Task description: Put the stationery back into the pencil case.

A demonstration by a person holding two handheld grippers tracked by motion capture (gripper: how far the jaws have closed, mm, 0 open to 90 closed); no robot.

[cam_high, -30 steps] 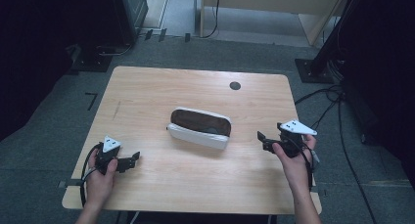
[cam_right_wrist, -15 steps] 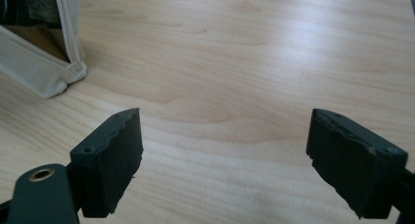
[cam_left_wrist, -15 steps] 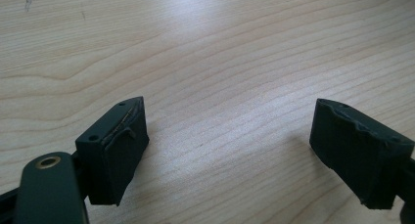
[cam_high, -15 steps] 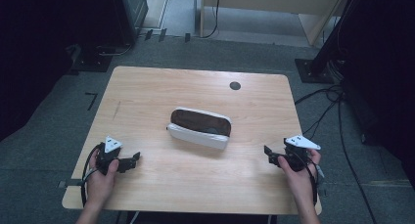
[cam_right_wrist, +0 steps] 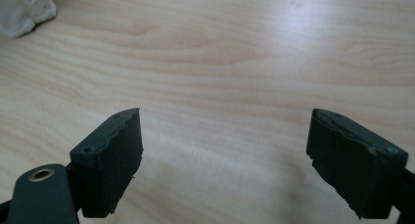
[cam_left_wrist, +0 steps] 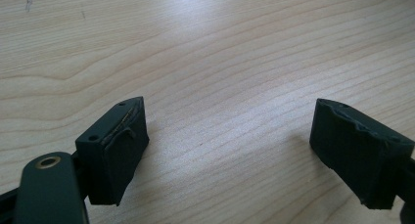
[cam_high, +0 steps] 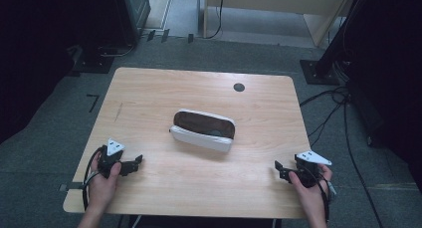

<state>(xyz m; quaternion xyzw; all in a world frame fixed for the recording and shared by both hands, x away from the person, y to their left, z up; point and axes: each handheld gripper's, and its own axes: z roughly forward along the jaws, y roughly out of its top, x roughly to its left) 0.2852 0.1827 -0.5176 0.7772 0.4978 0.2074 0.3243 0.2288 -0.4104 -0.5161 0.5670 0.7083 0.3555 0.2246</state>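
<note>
A white pouch (cam_high: 203, 130) with a dark open top lies near the middle of the light wooden tabletop (cam_high: 149, 93), its long side running slightly askew to the front edge. The left hand-held gripper (cam_high: 133, 164) sits low over the tabletop near the front left corner, held in the person's left hand (cam_high: 102, 180), and points toward the right; its jaws stand wide apart with bare wood grain between them in the left gripper view (cam_left_wrist: 230, 145). The right hand-held gripper (cam_high: 279, 170) is near the front right corner, gripped by the right hand (cam_high: 309, 188), pointing toward the left, and its jaws are likewise spread wide and hold nothing (cam_right_wrist: 225, 150). In the right gripper view a corner of the pouch (cam_right_wrist: 22, 11) shows at the upper left, well apart from the jaws. Both hand-held grippers are well apart from the pouch, one on each side of it. A small dark round grommet (cam_high: 239, 87) is set in the tabletop near the back edge.
</note>
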